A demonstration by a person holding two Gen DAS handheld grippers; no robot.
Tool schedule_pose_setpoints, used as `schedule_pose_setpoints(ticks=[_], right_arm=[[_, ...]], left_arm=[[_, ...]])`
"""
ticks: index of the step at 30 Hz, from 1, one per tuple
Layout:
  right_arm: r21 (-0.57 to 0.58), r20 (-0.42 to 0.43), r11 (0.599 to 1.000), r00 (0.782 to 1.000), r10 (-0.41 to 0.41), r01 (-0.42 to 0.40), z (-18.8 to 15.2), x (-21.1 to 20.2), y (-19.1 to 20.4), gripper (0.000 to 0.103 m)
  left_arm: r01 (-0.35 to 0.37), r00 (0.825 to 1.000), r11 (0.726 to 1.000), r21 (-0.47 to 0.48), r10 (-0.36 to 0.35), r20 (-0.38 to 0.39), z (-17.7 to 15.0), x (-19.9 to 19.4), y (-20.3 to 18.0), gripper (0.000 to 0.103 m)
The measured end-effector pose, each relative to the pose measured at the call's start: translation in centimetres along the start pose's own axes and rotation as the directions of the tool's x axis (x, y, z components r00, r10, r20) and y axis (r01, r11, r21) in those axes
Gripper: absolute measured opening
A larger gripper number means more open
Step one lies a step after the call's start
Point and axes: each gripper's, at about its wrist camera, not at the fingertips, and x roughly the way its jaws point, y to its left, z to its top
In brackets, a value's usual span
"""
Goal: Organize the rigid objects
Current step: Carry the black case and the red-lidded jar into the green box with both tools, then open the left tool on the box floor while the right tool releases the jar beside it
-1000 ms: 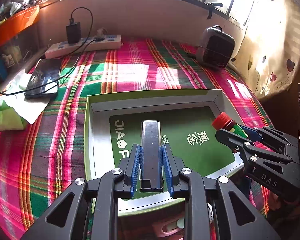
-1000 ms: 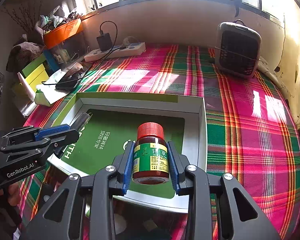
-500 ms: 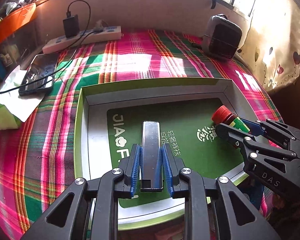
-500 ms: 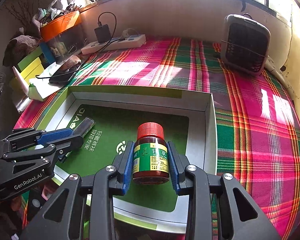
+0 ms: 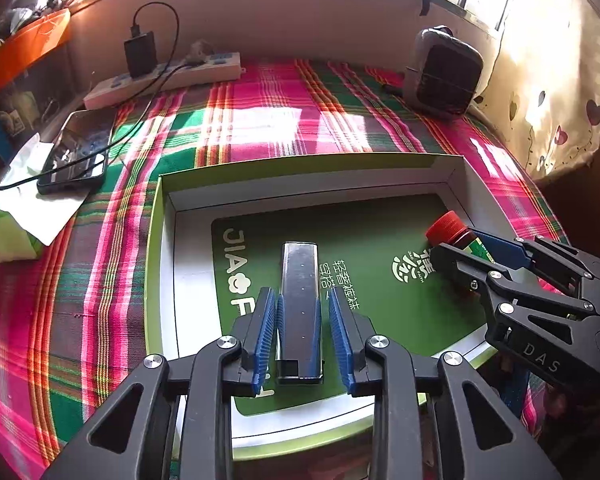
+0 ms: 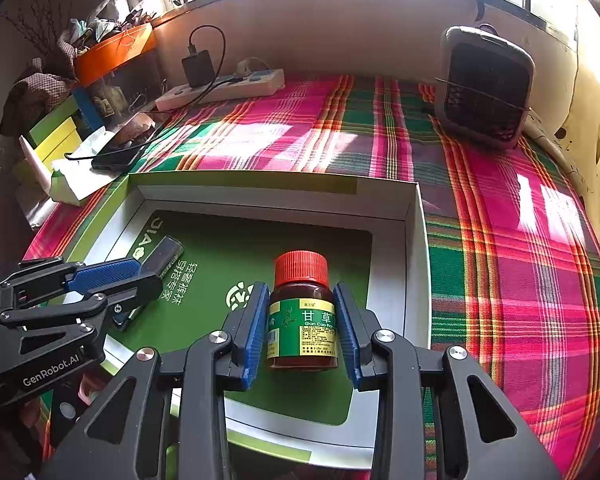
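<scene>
Left gripper (image 5: 303, 312) jaws just opening, pads clear of dark bar (image 5: 300, 304); right gripper (image 6: 302, 320) jaws just opening, freeing red-capped bottle (image 6: 302, 316) in green box (image 6: 414, 248).

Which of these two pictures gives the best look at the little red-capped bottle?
The right wrist view: the red-capped bottle stands centred, its green and yellow label facing the camera. In the left wrist view the bottle sits near the right edge, mostly hidden behind the right gripper; only cap and some label show.
</scene>
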Motion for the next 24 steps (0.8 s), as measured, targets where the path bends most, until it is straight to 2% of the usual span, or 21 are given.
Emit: schedule_pose_setpoints(ticks=[3, 9, 24], right_arm=[[0.003, 0.008, 1.000, 1.000, 0.000, 0.000, -0.1, -0.3, 0.0, 0.047], [0.015, 0.027, 1.000, 1.000, 0.002, -0.003, -0.2, -1.0, -0.1, 0.051], [0.034, 0.081, 0.999, 0.997, 0.013, -0.016, -1.4, -4.6, 0.9, 0.055]], left_arm=[[-0.004, 1.000, 1.000, 0.006, 0.004, -0.003, 0.0, -0.1, -0.3, 0.033], [-0.018, 1.000, 0.999, 0.026, 0.018, 0.013, -0.3, -0.9, -0.7, 0.041], [-0.051, 0.996, 0.998, 0.024, 0.049, 0.080, -1.9, -5.4, -0.8, 0.044]])
